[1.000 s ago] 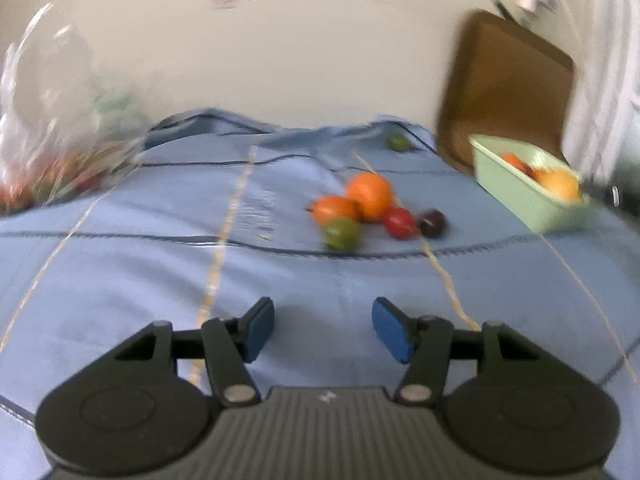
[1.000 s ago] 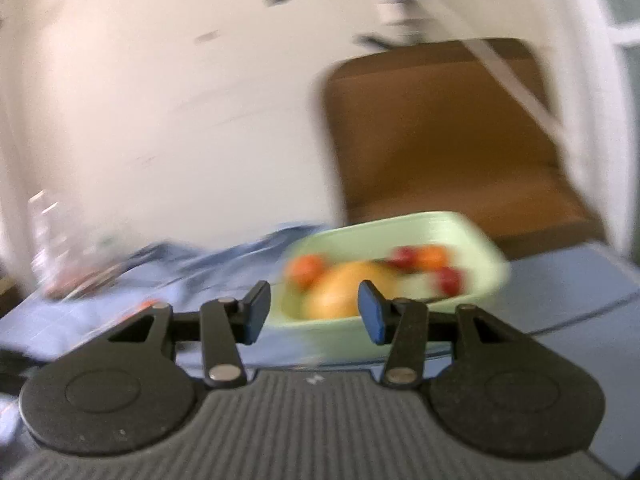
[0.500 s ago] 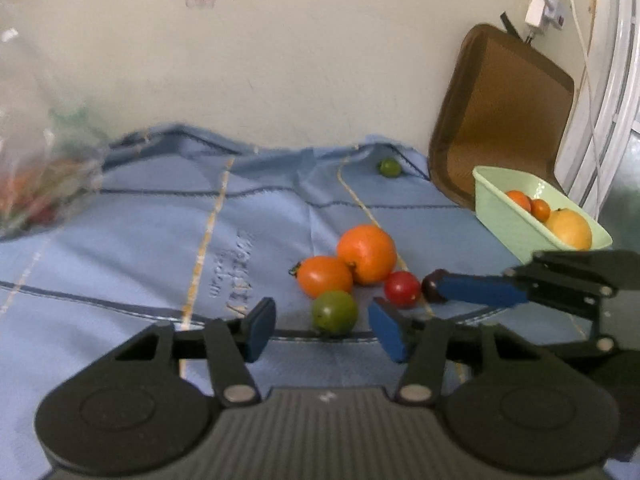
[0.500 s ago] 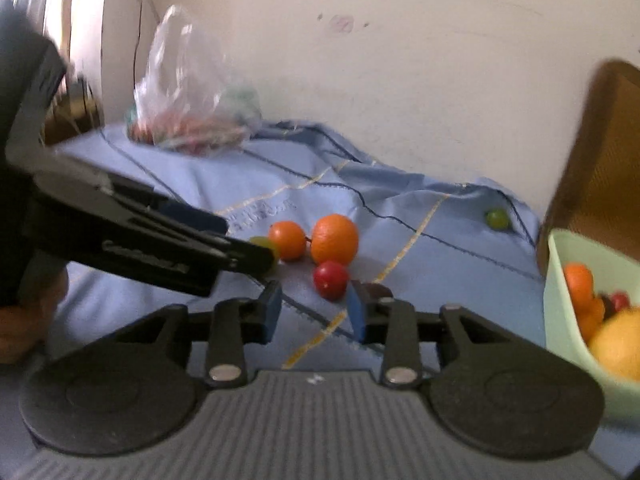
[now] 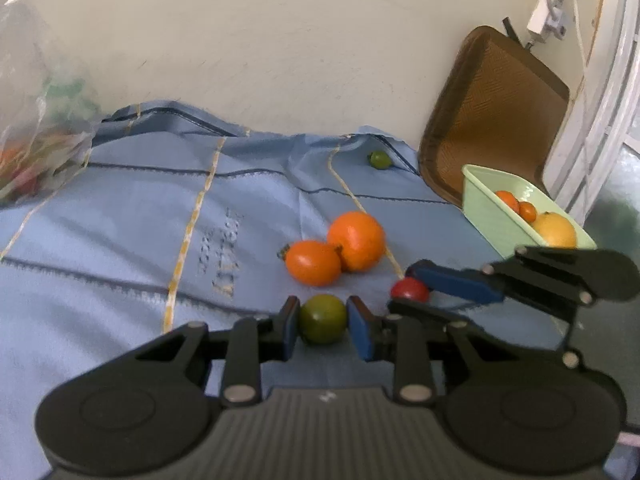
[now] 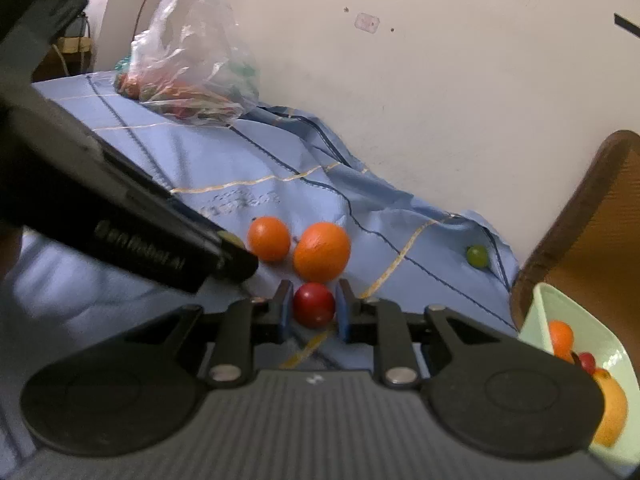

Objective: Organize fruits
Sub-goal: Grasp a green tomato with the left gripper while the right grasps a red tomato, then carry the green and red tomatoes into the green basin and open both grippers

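The green tomato (image 5: pixel 322 319) is clamped by the left gripper (image 5: pixel 323 325), the red tomato (image 6: pixel 313 305) by the right gripper (image 6: pixel 313 312); the green basin (image 5: pixel 490 209) is seen well apart, rightward.

Your left gripper (image 5: pixel 323 325) is showing a black ribbed body, two round black discs at its sides, silver screw heads on its linkage bars and blue pads (image 5: pixel 361 330). Your right gripper (image 6: pixel 313 312) is wearing the same black build with blue pads (image 6: pixel 342 312); pale lettering is running along the left one's side.
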Available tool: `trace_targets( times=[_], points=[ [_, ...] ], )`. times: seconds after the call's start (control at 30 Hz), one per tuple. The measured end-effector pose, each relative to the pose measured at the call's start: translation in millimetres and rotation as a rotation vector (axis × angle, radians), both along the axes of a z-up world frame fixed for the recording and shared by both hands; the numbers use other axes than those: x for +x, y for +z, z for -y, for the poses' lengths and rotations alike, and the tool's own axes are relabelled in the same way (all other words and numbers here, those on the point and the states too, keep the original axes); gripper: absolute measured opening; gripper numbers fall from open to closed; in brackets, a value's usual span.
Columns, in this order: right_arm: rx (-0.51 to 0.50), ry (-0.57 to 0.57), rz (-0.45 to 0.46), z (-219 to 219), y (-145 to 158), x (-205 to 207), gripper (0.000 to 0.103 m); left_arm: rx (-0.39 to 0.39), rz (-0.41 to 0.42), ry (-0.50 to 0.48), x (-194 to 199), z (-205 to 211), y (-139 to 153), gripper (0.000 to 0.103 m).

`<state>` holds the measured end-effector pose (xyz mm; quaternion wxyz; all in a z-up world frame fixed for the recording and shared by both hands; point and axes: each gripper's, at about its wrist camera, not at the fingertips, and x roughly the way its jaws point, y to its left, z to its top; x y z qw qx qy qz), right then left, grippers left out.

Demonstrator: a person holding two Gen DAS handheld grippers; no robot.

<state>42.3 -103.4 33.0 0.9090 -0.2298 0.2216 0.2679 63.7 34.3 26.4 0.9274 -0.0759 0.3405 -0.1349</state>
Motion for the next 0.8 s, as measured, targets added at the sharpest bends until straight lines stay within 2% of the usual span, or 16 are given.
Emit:
trace_targets(
  times=[0.13,0.27,0.4,0.53,0.6,0.8],
  points=[
    [0.05,0.003,-0.022,23,3,-28,0.025,0.011,0.002,-0.068,-22,19,2,0.026],
    [0.105,-0.034,-0.05,50,7,-50,0.025,0.068,0.022,-0.148,-46,49,5,0.026],
    [0.138,-0.089,-0.052,74,6,-69,0.025,0.062,0.02,-0.206,-62,71,6,0.027],
    [0.156,-0.129,-0.058,91,5,-79,0.025,0.12,0.051,-0.216,-70,89,7,0.029],
    [0.175,-0.13,-0.068,97,4,-81,0.026,0.137,0.045,-0.208,-70,93,6,0.04],
    [0.187,-0.144,-0.098,97,3,-76,0.029,0.202,0.064,-0.187,-76,100,1,0.037]
  ],
)
